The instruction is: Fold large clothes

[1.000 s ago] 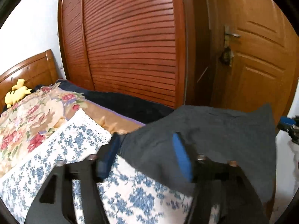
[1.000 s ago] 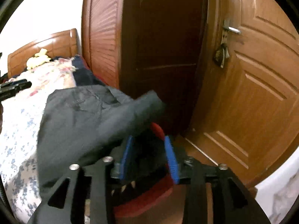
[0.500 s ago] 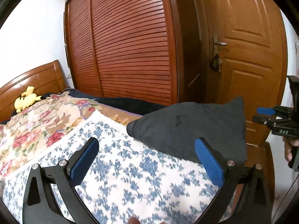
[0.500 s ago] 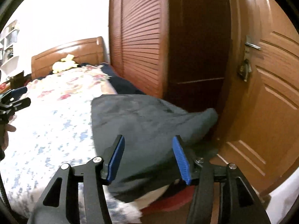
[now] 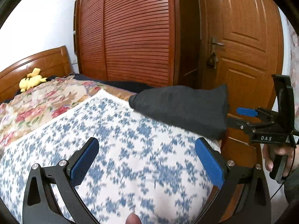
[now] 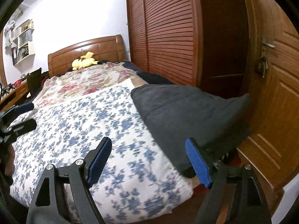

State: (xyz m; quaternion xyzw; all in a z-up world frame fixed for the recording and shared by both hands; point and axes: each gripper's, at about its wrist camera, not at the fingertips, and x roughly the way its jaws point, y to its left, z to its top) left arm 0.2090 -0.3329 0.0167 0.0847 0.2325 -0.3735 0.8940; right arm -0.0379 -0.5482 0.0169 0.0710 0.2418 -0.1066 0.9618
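Observation:
A dark grey garment (image 5: 183,108) (image 6: 186,115) lies folded on the far right corner of the bed, one corner hanging past the edge towards the door. My left gripper (image 5: 146,145) hovers over the blue-flowered blanket (image 5: 130,158), open wide with nothing between its pads, well short of the garment. My right gripper (image 6: 148,142) is near the bed's right edge. Its jaws are opening and hold nothing. Its right finger (image 6: 198,164) is just in front of the garment's near edge. In the left wrist view the right gripper (image 5: 246,112) shows beside the garment.
The blue-flowered blanket (image 6: 84,127) covers the near bed; a rose-patterned quilt (image 6: 89,80) and a yellow plush toy (image 6: 84,62) lie near the wooden headboard (image 6: 84,48). Slatted wardrobe doors (image 5: 138,33) and a wooden door (image 5: 243,56) stand close behind. Wall shelves (image 6: 22,43) hang at left.
Both grippers let go of the dark garment and drew back from it while their jaws spread. The garment dropped flat onto the bed's corner.

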